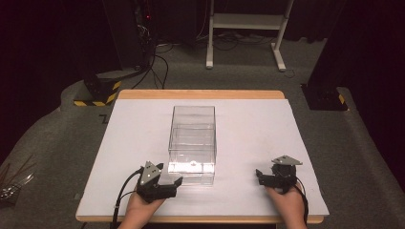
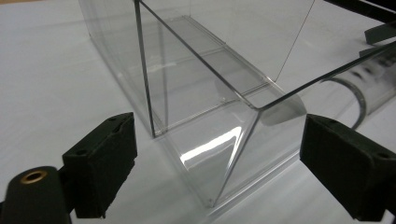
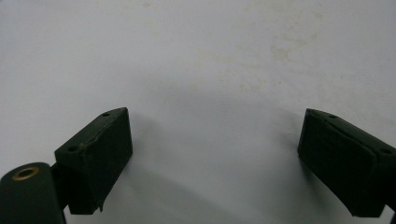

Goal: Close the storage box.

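High view: we see 1 clear plastic box point(image 1: 192, 143) standing upright near the middle of the white table point(image 1: 248, 129), its long side running away from us and its near end toward the front edge. The box is open at the top with thin transparent walls.

In the left gripper view the near corner of the box point(image 2: 224, 116) sits between and just beyond the 2 black fingers point(image 2: 100, 163), which are spread wide and touch nothing.

The left gripper point(image 1: 167, 185) rests low by the box's near left corner, just beside it, held by a hand point(image 1: 141, 207) at the front edge. The right gripper point(image 1: 267, 177) lies well apart to the right, over bare table. In the right gripper view its 2 fingers point(image 3: 95, 156) are spread wide above the white surface point(image 3: 210, 70), pinching nothing.
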A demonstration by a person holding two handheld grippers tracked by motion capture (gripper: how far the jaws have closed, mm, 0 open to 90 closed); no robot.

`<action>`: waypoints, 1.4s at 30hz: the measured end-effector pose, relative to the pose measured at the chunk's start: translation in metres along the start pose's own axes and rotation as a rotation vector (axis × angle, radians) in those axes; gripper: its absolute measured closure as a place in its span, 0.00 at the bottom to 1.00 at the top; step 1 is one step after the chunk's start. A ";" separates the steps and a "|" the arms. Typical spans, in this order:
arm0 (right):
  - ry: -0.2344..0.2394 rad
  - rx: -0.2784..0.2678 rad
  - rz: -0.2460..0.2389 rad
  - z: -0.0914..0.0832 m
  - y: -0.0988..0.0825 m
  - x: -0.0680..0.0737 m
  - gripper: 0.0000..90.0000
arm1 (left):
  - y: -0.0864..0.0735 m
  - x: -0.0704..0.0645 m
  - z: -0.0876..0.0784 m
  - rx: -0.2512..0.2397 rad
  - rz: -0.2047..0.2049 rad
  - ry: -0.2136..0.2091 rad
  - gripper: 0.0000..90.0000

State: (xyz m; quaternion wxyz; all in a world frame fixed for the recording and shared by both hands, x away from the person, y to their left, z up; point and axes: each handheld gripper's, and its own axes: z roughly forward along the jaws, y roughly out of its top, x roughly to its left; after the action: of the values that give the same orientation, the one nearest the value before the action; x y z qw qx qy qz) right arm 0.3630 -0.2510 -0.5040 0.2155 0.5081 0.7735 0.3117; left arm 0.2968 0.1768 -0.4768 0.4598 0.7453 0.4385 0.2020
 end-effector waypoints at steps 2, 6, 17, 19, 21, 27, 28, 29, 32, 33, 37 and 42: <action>0.000 0.000 0.000 0.000 0.000 0.000 0.11 | 0.000 0.001 0.000 0.001 -0.002 -0.005 0.12; 0.001 0.000 0.001 0.000 0.000 0.000 0.11 | 0.000 0.004 0.001 0.007 0.002 -0.002 0.09; 0.001 0.000 0.002 0.000 0.000 0.000 0.11 | 0.005 0.006 0.009 0.021 0.006 -0.006 0.08; 0.001 0.000 0.000 0.000 0.000 0.000 0.11 | 0.006 0.007 0.010 0.021 0.001 -0.002 0.08; 0.001 0.000 0.000 0.000 0.000 0.000 0.11 | 0.008 0.008 0.013 0.022 0.000 0.003 0.08; 0.001 0.002 0.002 0.000 0.000 0.000 0.11 | 0.012 0.012 0.020 0.020 -0.012 0.009 0.08; 0.001 0.002 0.002 0.000 0.000 0.000 0.11 | 0.012 0.013 0.021 0.019 -0.013 0.009 0.08; 0.002 0.002 0.001 0.000 0.000 0.000 0.11 | 0.013 0.013 0.023 0.020 -0.012 0.010 0.08; 0.001 0.002 0.001 0.000 0.000 0.000 0.11 | 0.014 0.013 0.026 0.022 -0.009 0.009 0.08; 0.002 0.002 0.002 0.000 0.000 0.000 0.11 | 0.015 0.013 0.028 0.022 -0.009 0.007 0.08; 0.002 0.002 0.002 0.000 0.000 0.000 0.11 | 0.017 0.014 0.032 0.021 -0.013 0.015 0.08; 0.002 0.002 0.002 0.000 0.000 0.000 0.11 | 0.020 0.018 0.037 0.018 -0.025 0.020 0.08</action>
State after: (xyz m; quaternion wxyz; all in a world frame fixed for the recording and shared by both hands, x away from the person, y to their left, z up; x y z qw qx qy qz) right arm 0.3630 -0.2512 -0.5038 0.2139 0.5086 0.7736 0.3117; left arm 0.3424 0.1694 -0.4799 0.4513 0.7416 0.4543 0.1998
